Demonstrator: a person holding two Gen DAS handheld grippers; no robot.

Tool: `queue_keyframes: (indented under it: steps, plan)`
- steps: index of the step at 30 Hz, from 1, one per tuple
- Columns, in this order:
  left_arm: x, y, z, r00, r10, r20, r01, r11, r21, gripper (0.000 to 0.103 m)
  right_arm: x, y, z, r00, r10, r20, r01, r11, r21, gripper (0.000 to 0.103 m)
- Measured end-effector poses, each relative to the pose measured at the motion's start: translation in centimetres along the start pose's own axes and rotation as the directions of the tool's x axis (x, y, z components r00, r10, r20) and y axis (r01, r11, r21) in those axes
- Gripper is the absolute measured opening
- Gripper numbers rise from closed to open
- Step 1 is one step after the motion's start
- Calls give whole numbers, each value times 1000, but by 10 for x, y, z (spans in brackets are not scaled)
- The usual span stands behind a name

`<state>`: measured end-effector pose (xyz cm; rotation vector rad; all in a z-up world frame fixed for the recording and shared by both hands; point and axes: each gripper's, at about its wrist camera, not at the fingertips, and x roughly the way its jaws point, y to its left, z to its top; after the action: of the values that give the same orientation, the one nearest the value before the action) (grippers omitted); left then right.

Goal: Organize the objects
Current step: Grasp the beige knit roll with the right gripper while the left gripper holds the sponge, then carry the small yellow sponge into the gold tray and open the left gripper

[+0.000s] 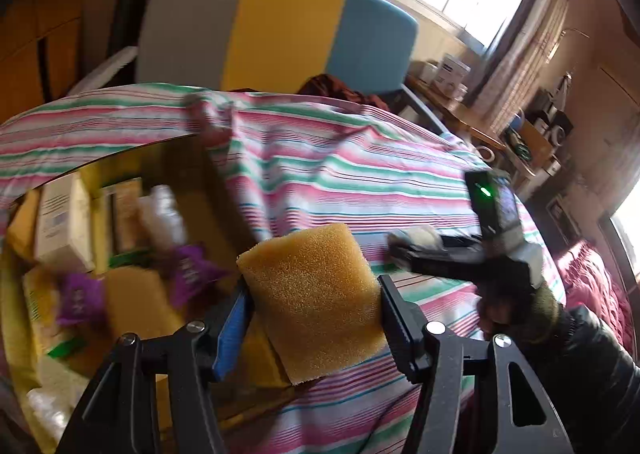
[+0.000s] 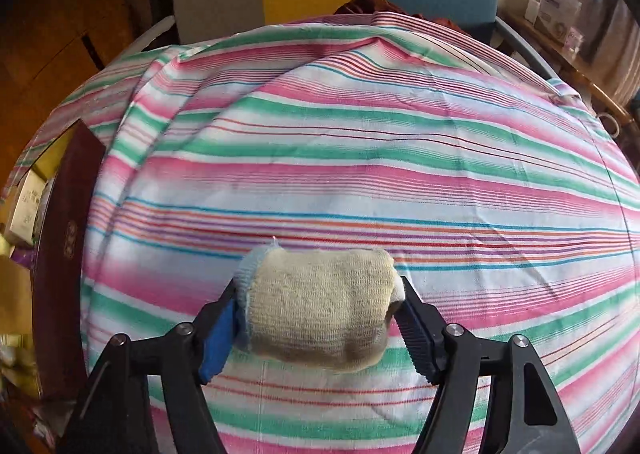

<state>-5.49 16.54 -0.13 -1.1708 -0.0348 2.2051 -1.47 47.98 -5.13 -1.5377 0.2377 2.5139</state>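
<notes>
A yellow-orange sponge (image 1: 316,302) sits clamped between the pads of my left gripper (image 1: 314,286), held above the striped cloth just right of an open box (image 1: 120,157). The box has a gold lining and holds several items: white cartons, purple packets (image 1: 192,274), a small bottle and another sponge (image 1: 136,294). My right gripper (image 2: 318,286) is shut on a cream rolled sock with a light blue edge (image 2: 320,318), low over the cloth. In the left wrist view the right gripper (image 1: 404,246) shows at the right, carried by a gloved hand (image 1: 516,302).
A pink, green and white striped cloth (image 2: 360,157) covers the whole surface. The box's dark red wall (image 2: 68,238) stands at its left edge. Behind it is a grey, yellow and blue chair back (image 1: 280,25). A cluttered wooden desk (image 1: 480,125) runs under the window at the right.
</notes>
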Motion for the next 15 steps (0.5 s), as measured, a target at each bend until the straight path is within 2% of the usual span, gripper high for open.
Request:
queue_keyframes:
  steps: [3,6,8,12,15]
  plan:
    - [-11,15,-8,999,45,20,-44,999,-22,61,-6,5,-16,1000,17,-7,-17,998,-61,72]
    - [-26,28,-15,992,115,60,-113,993,-24,61,-11,-2,-30,999,48,2,-48,998,-43,72]
    - [-37,34,-19,980,174,96,-173,985,-17,61,-12,-7,-38,997,75,7,-75,997,-15,71]
    - [-58,43,-28,948,277,157,-280,960,-5,61,-11,2,-38,999,47,18,-46,997,-56,70]
    - [-68,51,-34,932,318,173,-320,947,-13,62,-8,4,-39,999,41,18,-40,997,-73,70]
